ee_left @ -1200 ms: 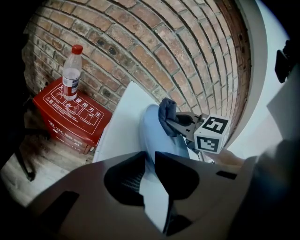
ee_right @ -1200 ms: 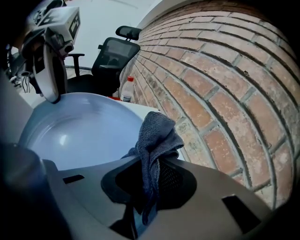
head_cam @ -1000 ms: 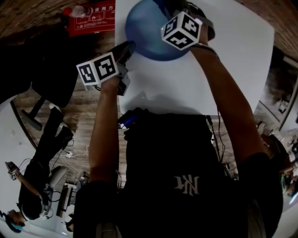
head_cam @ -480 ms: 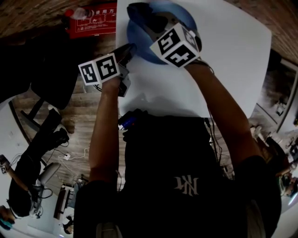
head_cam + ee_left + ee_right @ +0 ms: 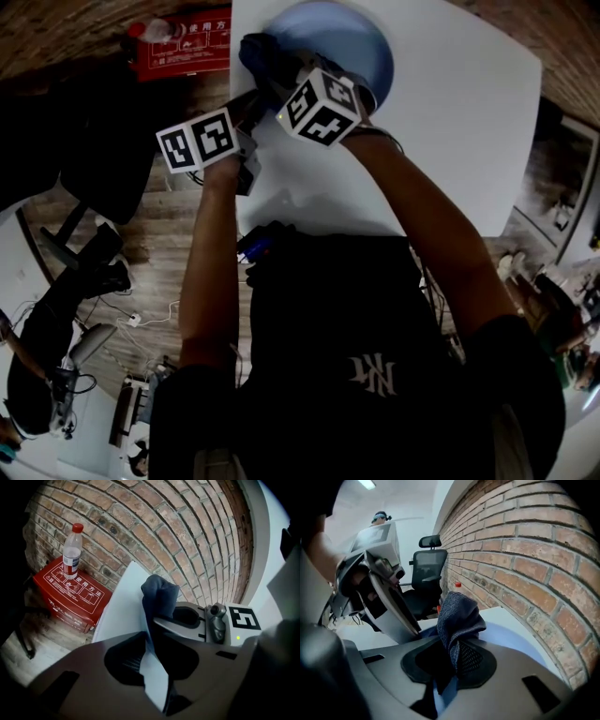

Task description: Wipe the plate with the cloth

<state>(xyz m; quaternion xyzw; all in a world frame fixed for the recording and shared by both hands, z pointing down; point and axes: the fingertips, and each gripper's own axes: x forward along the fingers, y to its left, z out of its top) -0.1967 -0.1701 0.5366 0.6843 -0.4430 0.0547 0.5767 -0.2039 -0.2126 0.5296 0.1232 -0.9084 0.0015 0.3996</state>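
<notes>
Right gripper view — right gripper [image 5: 450, 665] tight on cloth [image 5: 459, 616] — blue plate [image 5: 506, 637] beneath.

In the head view the right gripper [image 5: 277, 67] and its dark cloth [image 5: 258, 52] hide the near left part of the blue plate [image 5: 352, 42], and the print on the red box [image 5: 192, 42] is too small to read.
</notes>
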